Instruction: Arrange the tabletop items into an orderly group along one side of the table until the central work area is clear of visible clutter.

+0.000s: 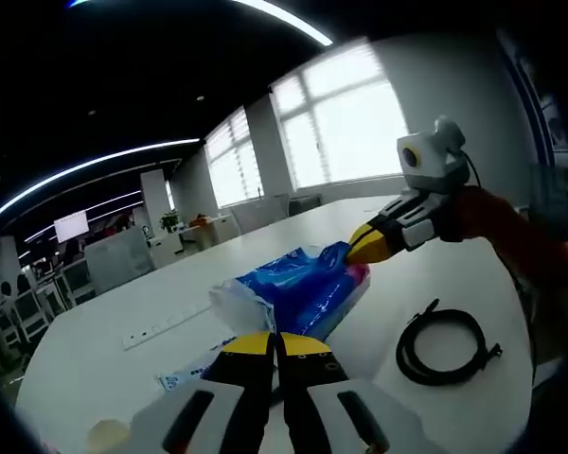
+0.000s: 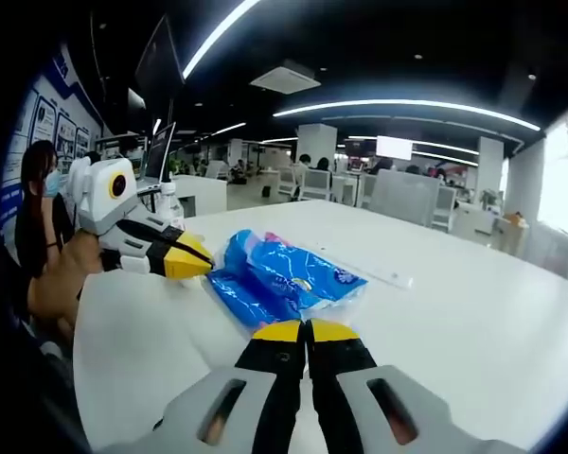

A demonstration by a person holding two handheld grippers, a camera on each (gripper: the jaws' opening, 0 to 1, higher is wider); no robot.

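An open-plan office with tall bright windows and ceiling light strips surrounds a wide white tabletop (image 1: 95, 350). On it lie one blue plastic tissue pack (image 1: 298, 288), one coiled black cable (image 1: 445, 345) and one white power strip (image 1: 166, 326); the cable lies well apart from the pack, and the strip lies beyond the pack in the right gripper view. The left hand-held gripper (image 1: 276, 342) points at the near end of the pack, its yellow-tipped jaws pressed together with nothing between them. The right hand-held gripper (image 2: 305, 330) faces it from the opposite end of the pack, jaws likewise pressed together and empty, its tips just beside the wrapper. A person's orange sleeve (image 1: 516, 232) extends behind the right hand-held gripper.
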